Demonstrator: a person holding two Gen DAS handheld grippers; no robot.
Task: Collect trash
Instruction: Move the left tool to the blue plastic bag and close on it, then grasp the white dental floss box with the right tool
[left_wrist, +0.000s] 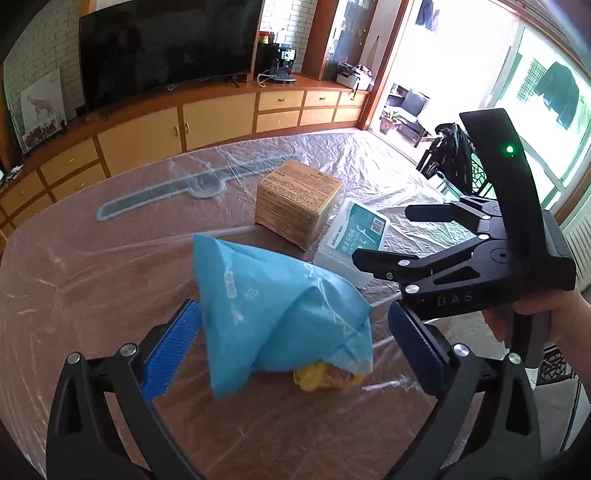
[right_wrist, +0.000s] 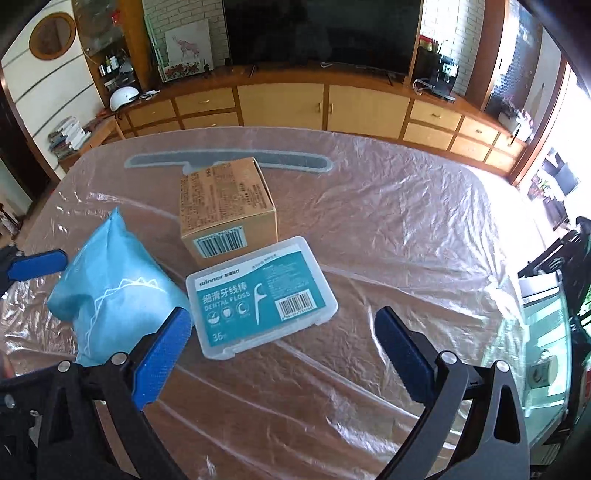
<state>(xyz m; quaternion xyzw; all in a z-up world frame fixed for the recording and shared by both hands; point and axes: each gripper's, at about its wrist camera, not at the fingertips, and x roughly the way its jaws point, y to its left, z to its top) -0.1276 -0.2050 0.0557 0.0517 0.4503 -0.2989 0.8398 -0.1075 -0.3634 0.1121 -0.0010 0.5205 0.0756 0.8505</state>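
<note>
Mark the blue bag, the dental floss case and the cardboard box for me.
blue bag (left_wrist: 266, 295): left wrist view, on its crumpled front face.
dental floss case (right_wrist: 258, 291): right wrist view, on the teal label of the lid.
cardboard box (right_wrist: 225, 199): right wrist view, on its printed top face.

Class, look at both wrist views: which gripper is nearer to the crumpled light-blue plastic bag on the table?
Left. The left gripper is open with the crumpled light-blue plastic bag between its fingers. The right gripper, also open, sits to the bag's right, facing the clear dental floss box.
</note>
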